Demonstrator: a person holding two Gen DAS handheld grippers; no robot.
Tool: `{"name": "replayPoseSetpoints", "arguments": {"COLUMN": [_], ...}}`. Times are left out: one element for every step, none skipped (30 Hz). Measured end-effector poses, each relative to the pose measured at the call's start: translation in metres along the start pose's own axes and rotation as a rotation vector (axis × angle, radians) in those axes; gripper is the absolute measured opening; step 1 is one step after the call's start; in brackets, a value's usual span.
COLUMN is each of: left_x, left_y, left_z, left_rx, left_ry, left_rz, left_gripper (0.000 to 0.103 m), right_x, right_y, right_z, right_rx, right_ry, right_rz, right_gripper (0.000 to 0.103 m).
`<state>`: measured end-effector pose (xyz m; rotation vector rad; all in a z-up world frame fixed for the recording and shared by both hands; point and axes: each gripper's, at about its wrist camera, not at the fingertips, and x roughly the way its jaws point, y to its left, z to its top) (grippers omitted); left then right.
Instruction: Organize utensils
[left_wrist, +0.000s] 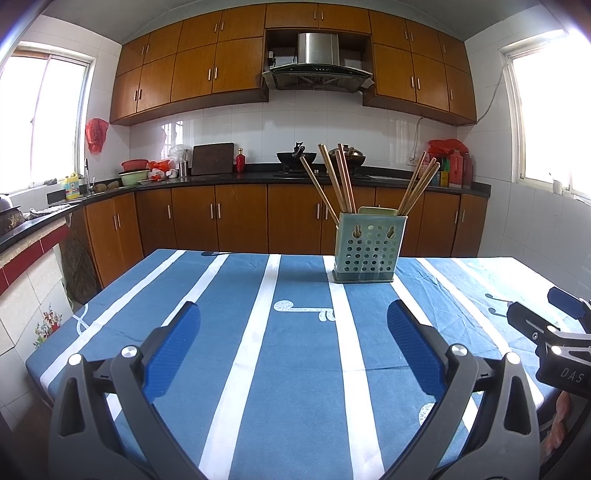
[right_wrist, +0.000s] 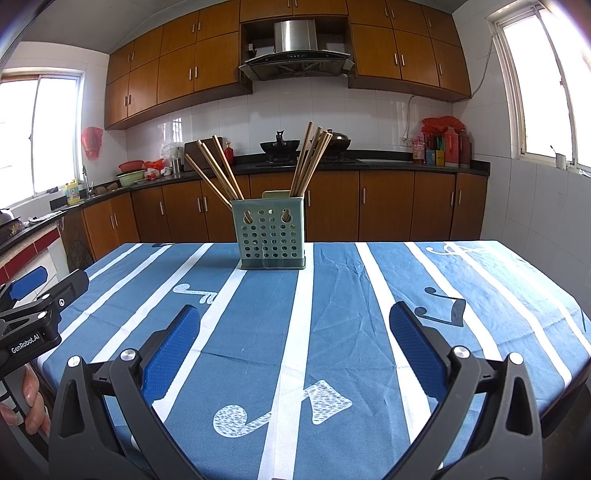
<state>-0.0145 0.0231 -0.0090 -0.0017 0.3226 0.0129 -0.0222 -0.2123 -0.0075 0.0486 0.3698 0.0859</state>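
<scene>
A pale green perforated utensil holder stands upright near the far edge of the table. Several wooden chopsticks lean out of it in two bunches, a left bunch and a right bunch. My left gripper is open and empty above the near part of the table, well short of the holder. My right gripper is open and empty too, at about the same distance. Each gripper shows at the edge of the other's view, the right one and the left one.
The table carries a blue cloth with white stripes and music notes. Behind it run wooden floor cabinets and a dark counter with a wok, bowls and bottles. Windows sit on both sides.
</scene>
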Motion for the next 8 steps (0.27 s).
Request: {"name": "replayPoseSetpoints", "arguments": {"left_x": [-0.0001,-0.0002,-0.0004,-0.0002,-0.0004,0.0004,0.0007,0.0007], "left_y": [0.0001,0.0006,0.0006,0.0009,0.0003,0.0017,0.0018,0.0019], "left_z": [-0.0002,0.0001,0.0002,0.0004,0.0000,0.0011,0.0016,0.0018], "left_rx": [-0.001,-0.001,-0.003,-0.004,-0.005,-0.006,-0.007,-0.008], "left_ry": [0.001,0.002,0.004,0.005,0.007,0.008,0.009,0.010], "left_rz": [-0.001,-0.001,-0.003,-0.004,-0.004,-0.005,-0.005,-0.006], "left_gripper": [0.099,0.099,0.099,0.099,0.099,0.099,0.099,0.099], "right_x": [-0.0002,0.0001,0.0000,-0.0002,0.0001,0.0000,0.0000,-0.0004], "right_y": [0.0001,0.0007,0.0007,0.0008,0.0006,0.0006,0.0005,0.0007], "right_z": [-0.0003,-0.0003,-0.0003,-0.0007,-0.0001,-0.0001,0.0000,-0.0006], "right_rx": [0.000,0.000,0.001,0.001,0.001,0.001,0.001,0.002], "right_ry": [0.000,0.000,0.000,0.000,0.001,0.000,0.000,0.000], "right_rz": [0.000,0.000,-0.001,0.000,0.000,-0.001,0.000,0.000], "right_gripper": [0.101,0.101,0.101,0.101,0.101,0.101,0.101,0.101]}}
